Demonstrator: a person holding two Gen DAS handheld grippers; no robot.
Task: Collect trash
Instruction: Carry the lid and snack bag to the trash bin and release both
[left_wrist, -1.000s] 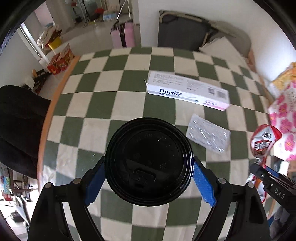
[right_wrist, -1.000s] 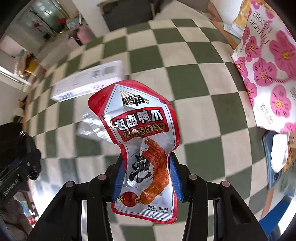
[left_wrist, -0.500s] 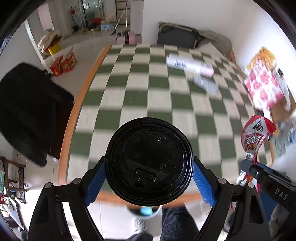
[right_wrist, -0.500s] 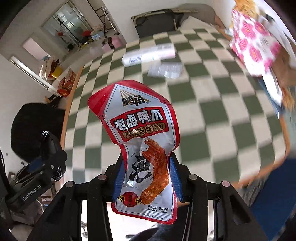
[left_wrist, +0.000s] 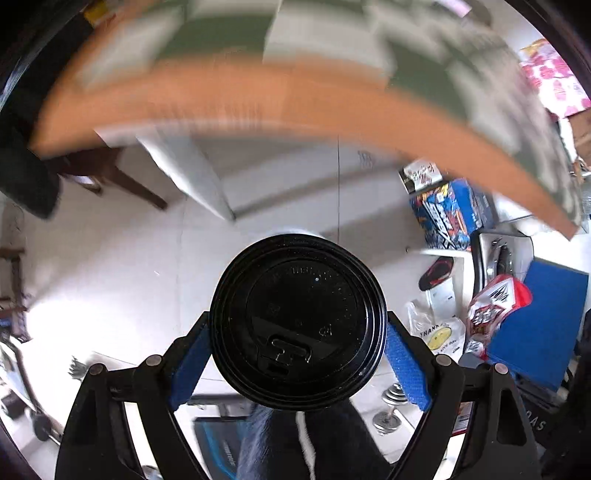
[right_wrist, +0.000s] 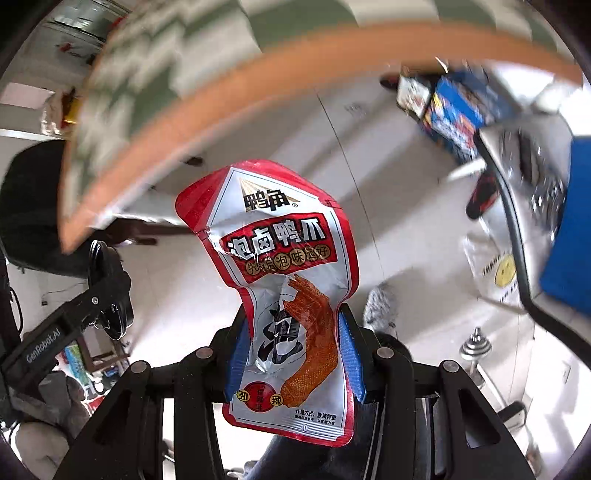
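Observation:
My left gripper is shut on a paper cup with a black lid, held between the blue pads over the white floor, below the table edge. My right gripper is shut on a red and white snack wrapper with an orange duck foot printed on it. The wrapper also shows at the right of the left wrist view. The left gripper's body shows at the left of the right wrist view.
The checkered table with its orange rim is blurred above both grippers. On the floor lie blue boxes, a white plastic bag, a dumbbell and a blue panel. A dark chair stands at the left.
Both grippers have swung off the table top and now point down at the floor below the table edge. Each keeps its hold on its item.

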